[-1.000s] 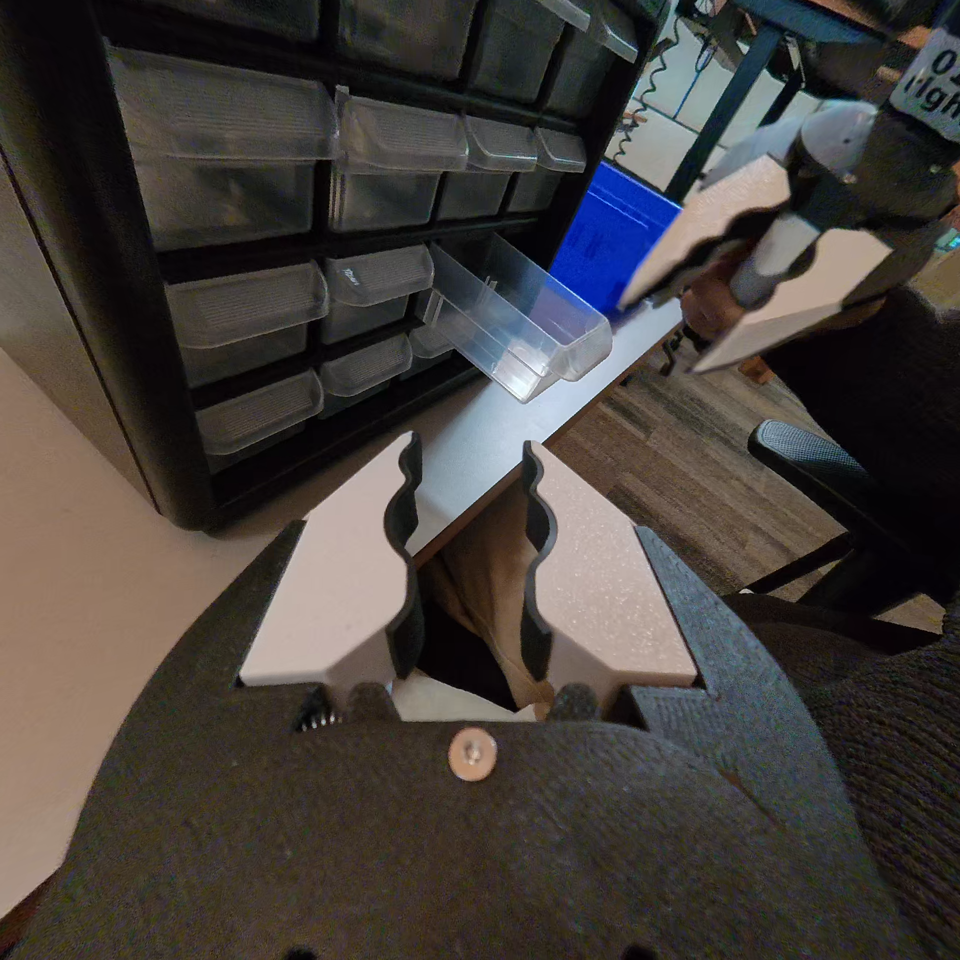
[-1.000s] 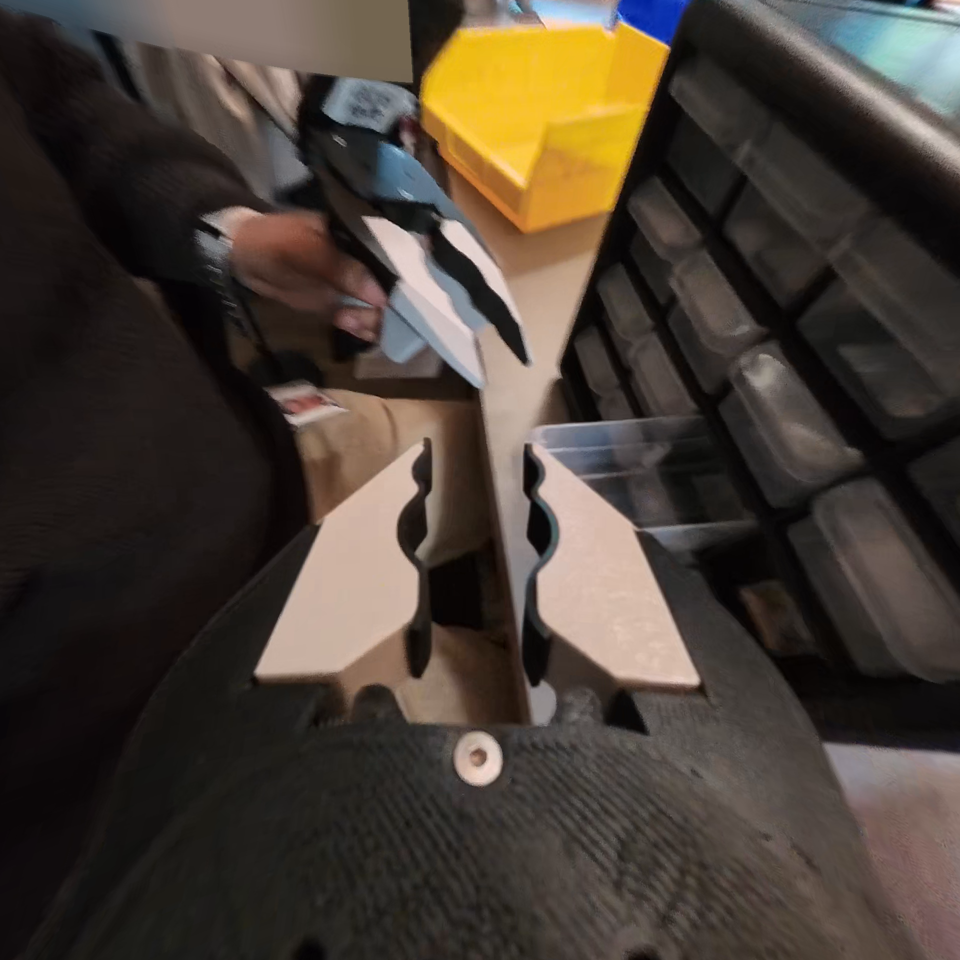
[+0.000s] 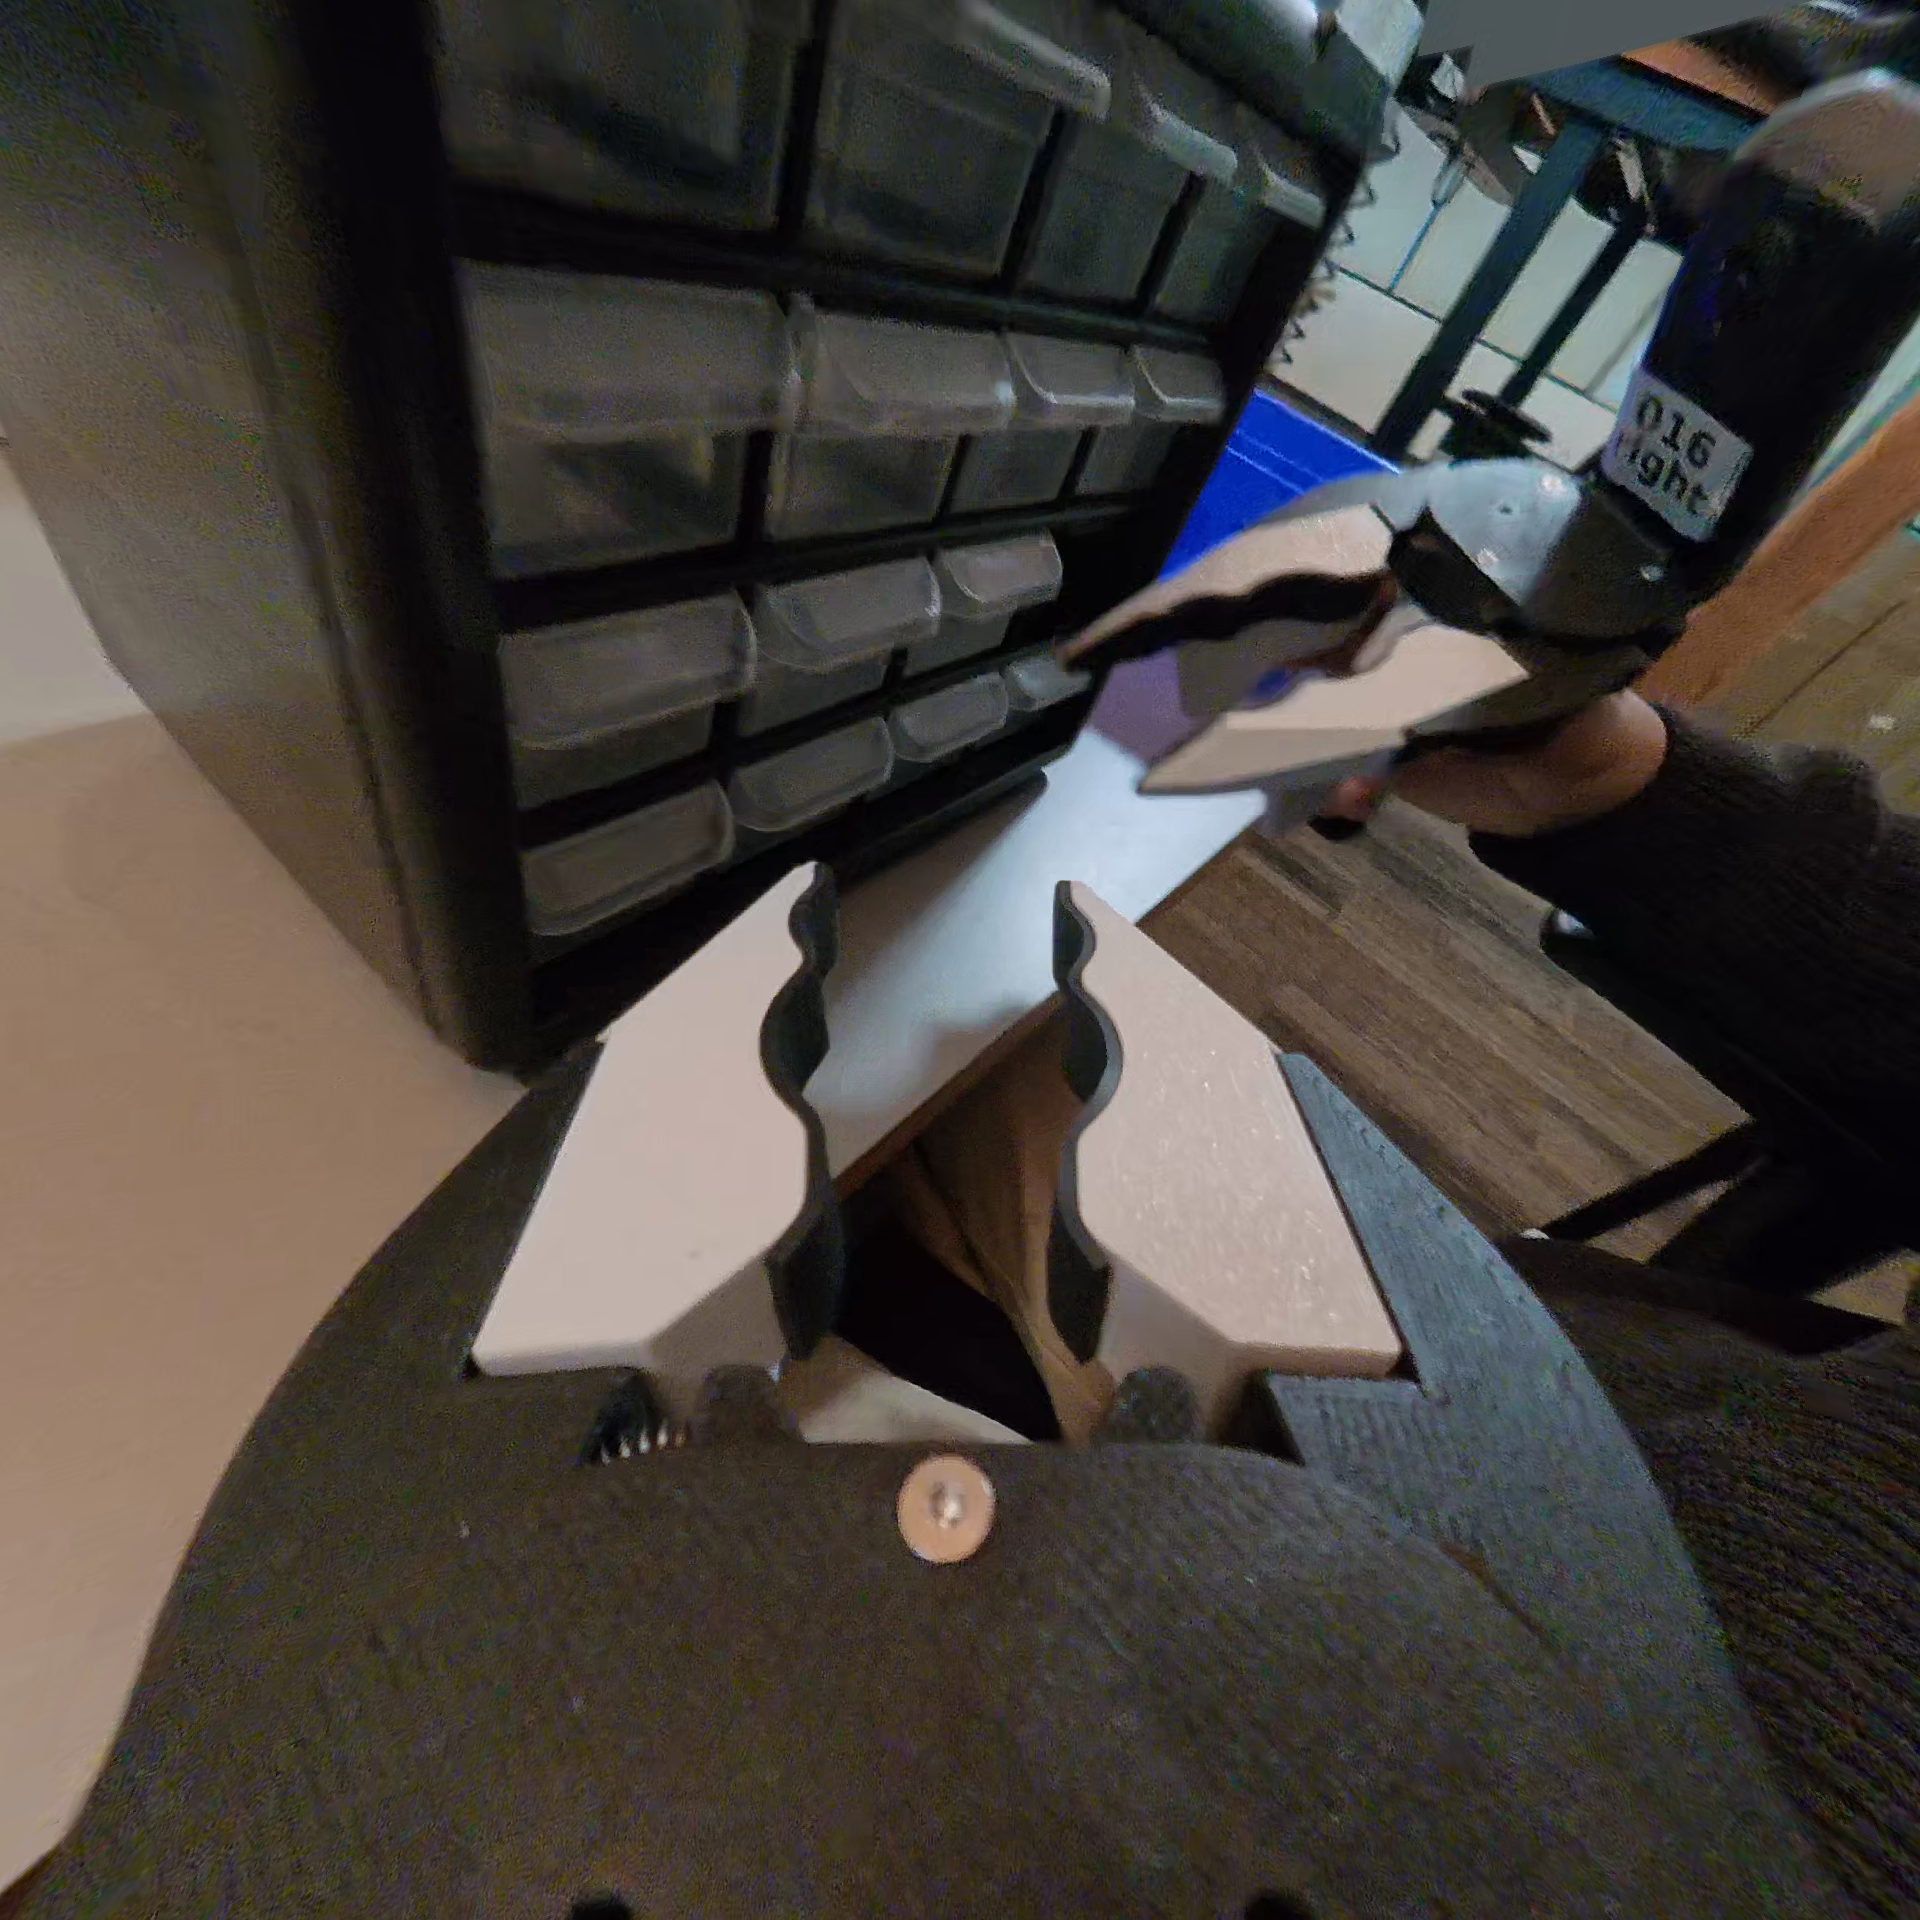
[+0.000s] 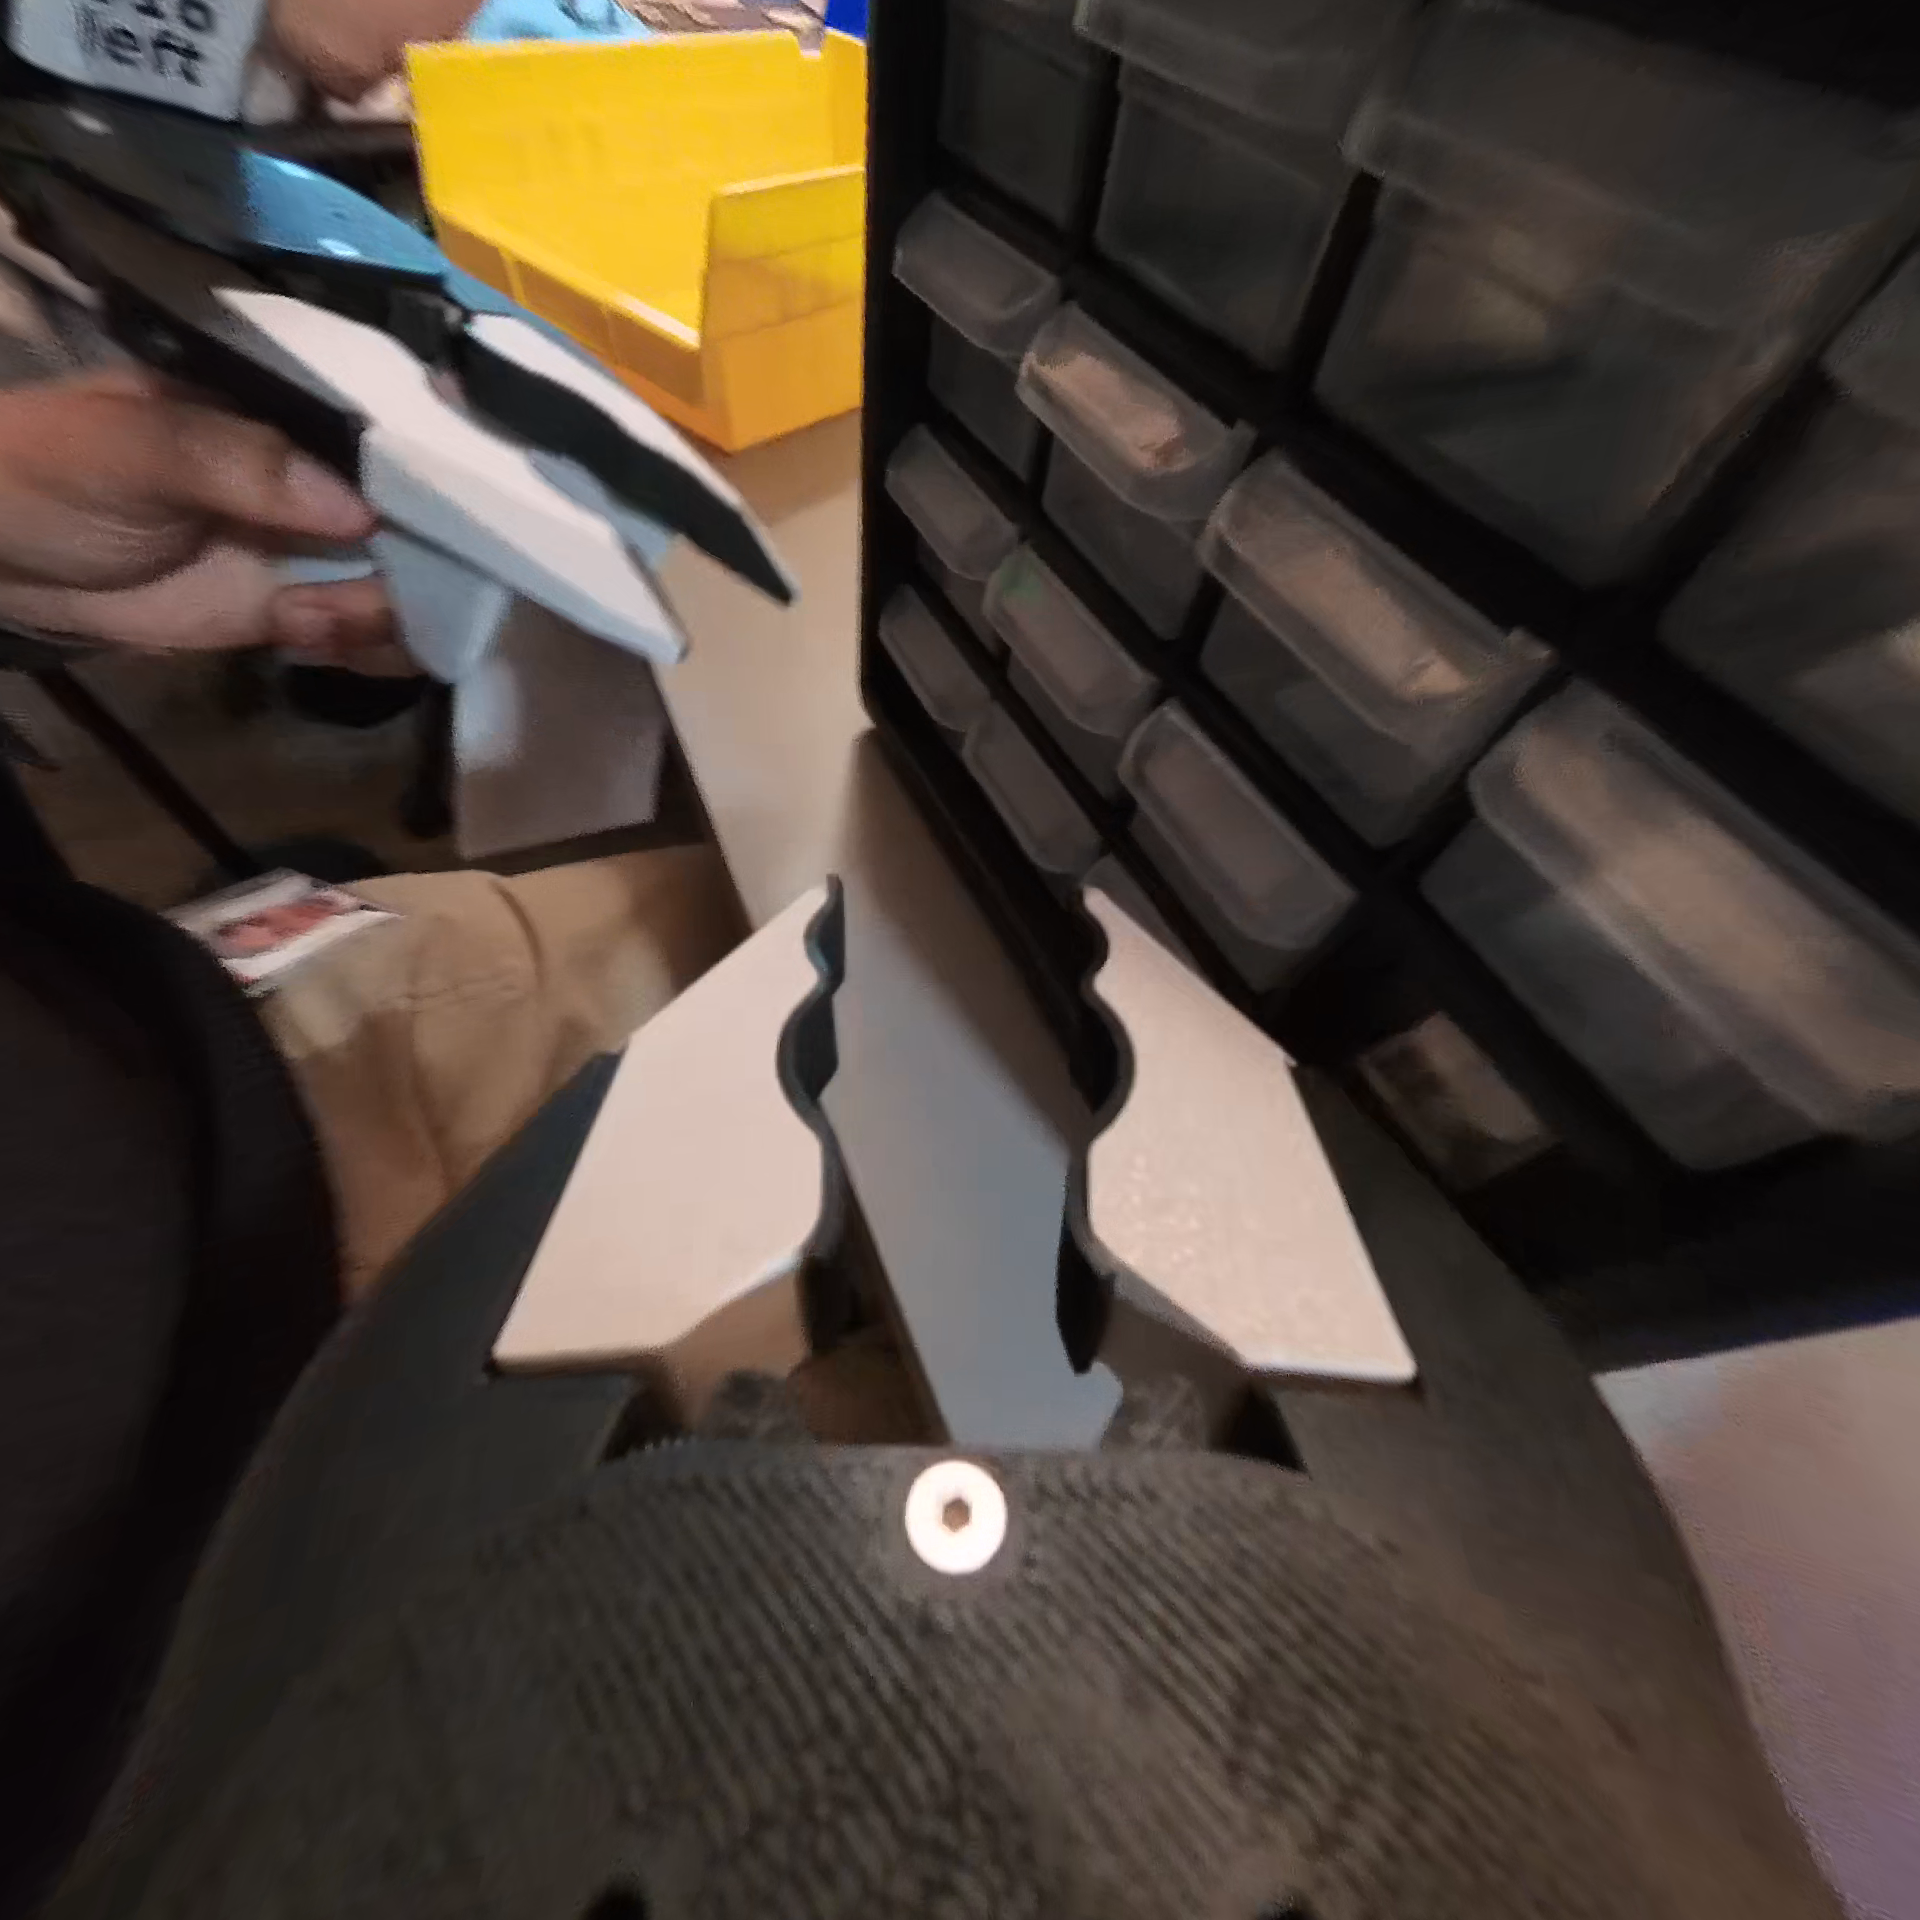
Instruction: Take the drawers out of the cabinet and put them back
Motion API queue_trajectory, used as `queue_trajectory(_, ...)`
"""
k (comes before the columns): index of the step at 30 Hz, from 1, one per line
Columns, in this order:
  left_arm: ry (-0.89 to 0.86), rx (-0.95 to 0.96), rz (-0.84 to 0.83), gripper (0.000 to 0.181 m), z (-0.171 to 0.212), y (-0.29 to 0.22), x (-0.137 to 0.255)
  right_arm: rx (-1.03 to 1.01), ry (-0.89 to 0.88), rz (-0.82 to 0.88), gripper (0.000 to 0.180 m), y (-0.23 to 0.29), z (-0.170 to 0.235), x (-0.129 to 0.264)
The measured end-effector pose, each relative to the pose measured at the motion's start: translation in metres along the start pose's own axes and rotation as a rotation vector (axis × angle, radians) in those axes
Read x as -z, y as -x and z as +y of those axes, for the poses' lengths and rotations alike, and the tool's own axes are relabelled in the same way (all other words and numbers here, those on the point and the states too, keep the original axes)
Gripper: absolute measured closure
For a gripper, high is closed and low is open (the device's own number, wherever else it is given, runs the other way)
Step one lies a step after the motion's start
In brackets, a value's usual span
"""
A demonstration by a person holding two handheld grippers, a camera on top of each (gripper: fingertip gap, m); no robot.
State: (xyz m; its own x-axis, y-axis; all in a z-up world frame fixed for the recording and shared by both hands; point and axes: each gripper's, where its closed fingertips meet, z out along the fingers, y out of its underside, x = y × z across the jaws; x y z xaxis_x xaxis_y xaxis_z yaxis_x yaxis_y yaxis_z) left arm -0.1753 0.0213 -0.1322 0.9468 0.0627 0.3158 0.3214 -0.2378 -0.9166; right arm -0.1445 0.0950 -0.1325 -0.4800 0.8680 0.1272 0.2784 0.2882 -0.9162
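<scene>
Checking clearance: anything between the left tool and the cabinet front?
Nothing. In the left wrist view only bare tabletop lies between the open left tool and the cabinet.

The cabinet is black, its drawers clear and frosted-looking. Far left stands a yellow bin; far right a blue bin. The table is beige — the floor dark wood-grain planks.
</scene>
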Motion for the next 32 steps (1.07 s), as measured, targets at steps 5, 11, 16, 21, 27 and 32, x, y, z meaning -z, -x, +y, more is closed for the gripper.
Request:
queue_trajectory(5, -0.044, -0.084, -0.358, 0.137, -0.042, 0.075, 0.054, -0.139, -0.057, -0.114, 0.138, 0.019, 0.005, 0.01)
queue_trajectory(11, 0.104, -0.253, -0.967, 0.132, -0.039, 0.204, 0.146, -0.192, -0.035, -0.202, 0.14, 0.04, 0.014, -0.001)
queue_trajectory(16, 0.182, -0.192, -1.065, 0.146, -0.017, 0.238, 0.159, -0.136, 0.003, -0.224, 0.139, 0.054, 0.018, -0.005)
queue_trajectory(21, 0.181, -0.097, -1.031, 0.172, -0.009, 0.235, 0.181, -0.104, 0.022, -0.217, 0.14, 0.056, 0.023, -0.003)
queue_trajectory(27, 0.225, -0.049, -1.079, 0.18, -0.001, 0.237, 0.21, -0.11, 0.074, -0.247, 0.141, 0.059, 0.038, -0.006)
queue_trajectory(32, 0.137, 0.055, -1.007, 0.164, -0.005, 0.225, 0.206, -0.119, 0.091, -0.256, 0.141, 0.061, 0.042, -0.008)
